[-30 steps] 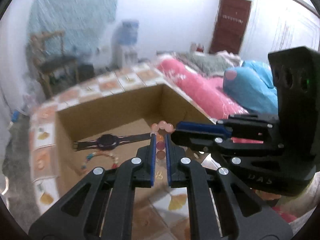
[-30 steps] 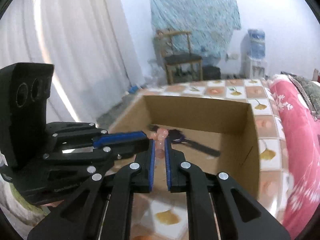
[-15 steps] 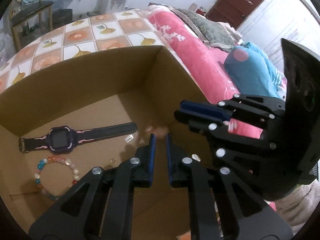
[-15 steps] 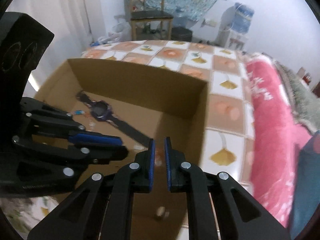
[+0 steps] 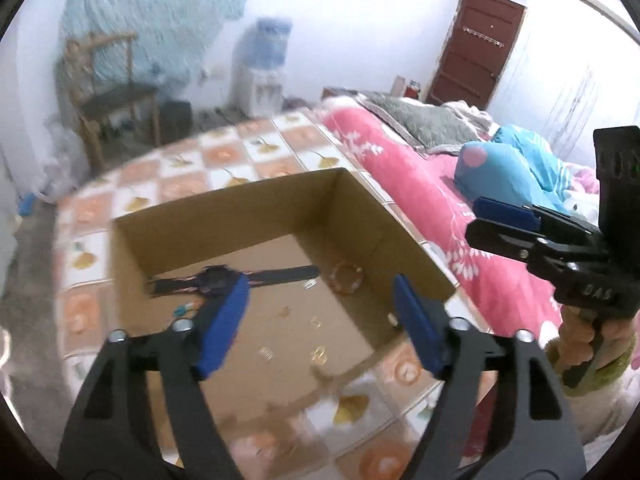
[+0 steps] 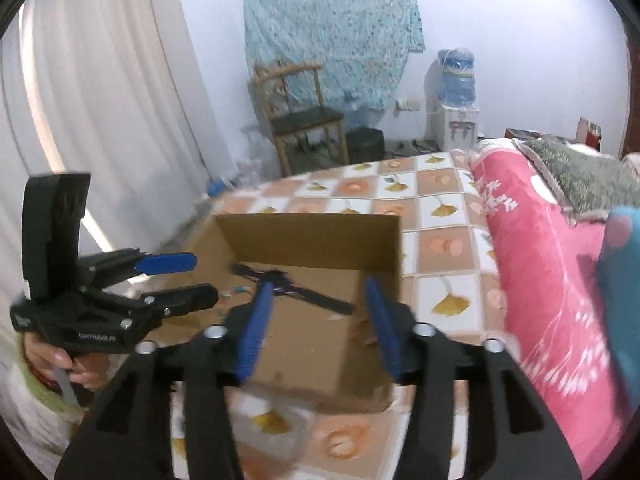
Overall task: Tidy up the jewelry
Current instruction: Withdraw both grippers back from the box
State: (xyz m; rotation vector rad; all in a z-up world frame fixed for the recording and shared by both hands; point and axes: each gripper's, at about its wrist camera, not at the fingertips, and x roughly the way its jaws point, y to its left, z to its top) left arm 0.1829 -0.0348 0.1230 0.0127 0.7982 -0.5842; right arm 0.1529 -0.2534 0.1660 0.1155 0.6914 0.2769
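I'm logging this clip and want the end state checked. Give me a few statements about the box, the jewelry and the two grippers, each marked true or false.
1. The left gripper is open, with nothing between its blue pads. True.
2. The pink beaded bracelet lies on the checkered tablecloth outside the box. False: it lies on the floor of the open brown cardboard box.
3. The dark wristwatch with a long strap lies flat inside the box. True.
4. The right gripper is clamped on the watch strap. False: it is open and holds nothing.
5. The bracelet rests on top of the watch. False: it lies beside the strap's end.
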